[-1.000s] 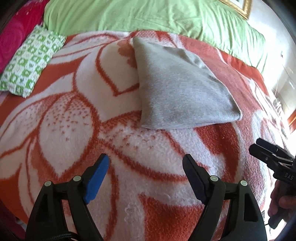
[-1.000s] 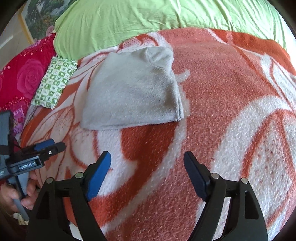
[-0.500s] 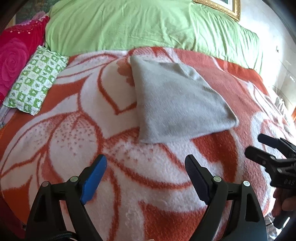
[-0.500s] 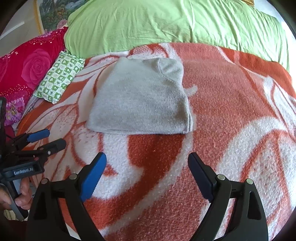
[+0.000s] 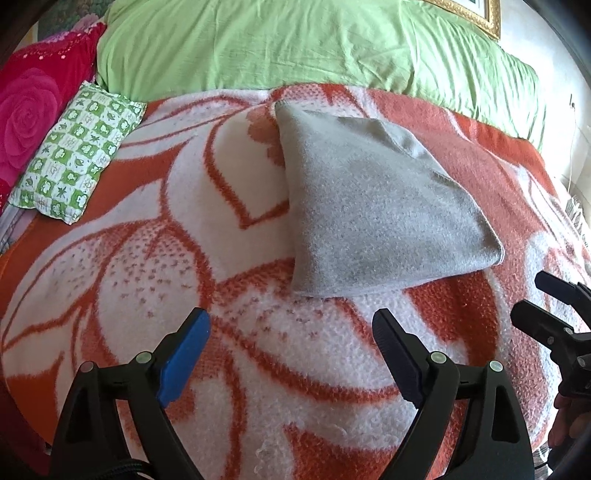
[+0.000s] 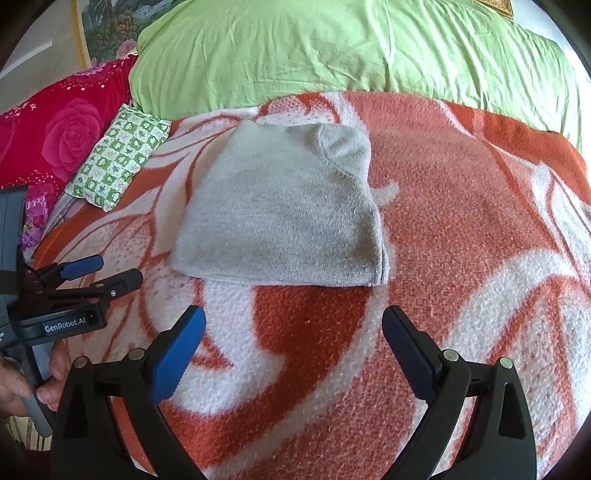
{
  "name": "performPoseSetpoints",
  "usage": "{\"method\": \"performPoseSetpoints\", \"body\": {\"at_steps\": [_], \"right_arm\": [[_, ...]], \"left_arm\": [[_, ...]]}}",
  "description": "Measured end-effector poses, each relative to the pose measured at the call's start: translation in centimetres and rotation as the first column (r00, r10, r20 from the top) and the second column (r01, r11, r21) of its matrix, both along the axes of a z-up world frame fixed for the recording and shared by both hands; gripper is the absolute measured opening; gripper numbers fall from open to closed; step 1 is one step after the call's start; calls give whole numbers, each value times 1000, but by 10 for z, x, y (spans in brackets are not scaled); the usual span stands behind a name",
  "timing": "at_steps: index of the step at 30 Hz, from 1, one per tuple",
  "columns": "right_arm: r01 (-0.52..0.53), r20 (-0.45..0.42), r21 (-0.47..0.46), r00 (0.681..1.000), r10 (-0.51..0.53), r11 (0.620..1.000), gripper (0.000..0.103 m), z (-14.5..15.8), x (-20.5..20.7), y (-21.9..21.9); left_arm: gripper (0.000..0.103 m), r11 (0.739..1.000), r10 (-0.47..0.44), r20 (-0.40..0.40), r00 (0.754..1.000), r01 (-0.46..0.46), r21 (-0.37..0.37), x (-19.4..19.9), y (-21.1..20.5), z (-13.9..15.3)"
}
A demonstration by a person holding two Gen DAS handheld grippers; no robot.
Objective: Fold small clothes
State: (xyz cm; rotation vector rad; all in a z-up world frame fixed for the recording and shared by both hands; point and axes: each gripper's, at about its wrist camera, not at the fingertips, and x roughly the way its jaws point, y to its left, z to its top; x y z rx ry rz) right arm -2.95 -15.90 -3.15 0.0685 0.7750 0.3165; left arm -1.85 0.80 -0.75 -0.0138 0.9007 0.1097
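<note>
A grey knitted garment (image 5: 373, 206) lies folded flat on the orange-and-white flowered blanket (image 5: 155, 236); it also shows in the right wrist view (image 6: 284, 210). My left gripper (image 5: 291, 332) is open and empty, hovering over the blanket in front of the garment's near left corner. My right gripper (image 6: 293, 332) is open and empty, hovering in front of the garment's near edge. Each gripper shows at the edge of the other's view: the right one (image 5: 546, 302) and the left one (image 6: 107, 273).
A green pillow or duvet (image 5: 295, 44) lies across the back of the bed. A green-and-white checked small pillow (image 5: 74, 151) and a red rose-patterned cushion (image 5: 26, 114) sit at the back left. A gold picture frame (image 5: 476, 14) hangs on the wall.
Both grippers have drawn back and tilted up a little from the garment, so more of the green bedding shows. The garment has not moved. Both stay open.
</note>
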Motion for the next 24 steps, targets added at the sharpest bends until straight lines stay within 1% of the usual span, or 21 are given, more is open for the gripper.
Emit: {"method": "performPoseSetpoints", "body": {"at_steps": [4, 13, 19, 24], "right_arm": [[0, 9, 5, 1000, 0, 1000, 96, -1, 3, 2], [-28, 89, -6, 996, 28, 1000, 98, 2, 7, 8], [-21, 90, -3, 996, 21, 1000, 99, -2, 15, 9], [-32, 109, -19, 994, 34, 999, 99, -3, 18, 11]], "left_arm": [[90, 1000, -3, 9, 1000, 3, 14, 1, -5, -1], [92, 999, 6, 33, 999, -7, 32, 6, -3, -2], [92, 999, 12, 25, 1000, -13, 35, 13, 1, -5], [94, 999, 7, 29, 1000, -9, 40, 18, 3, -5]]}}
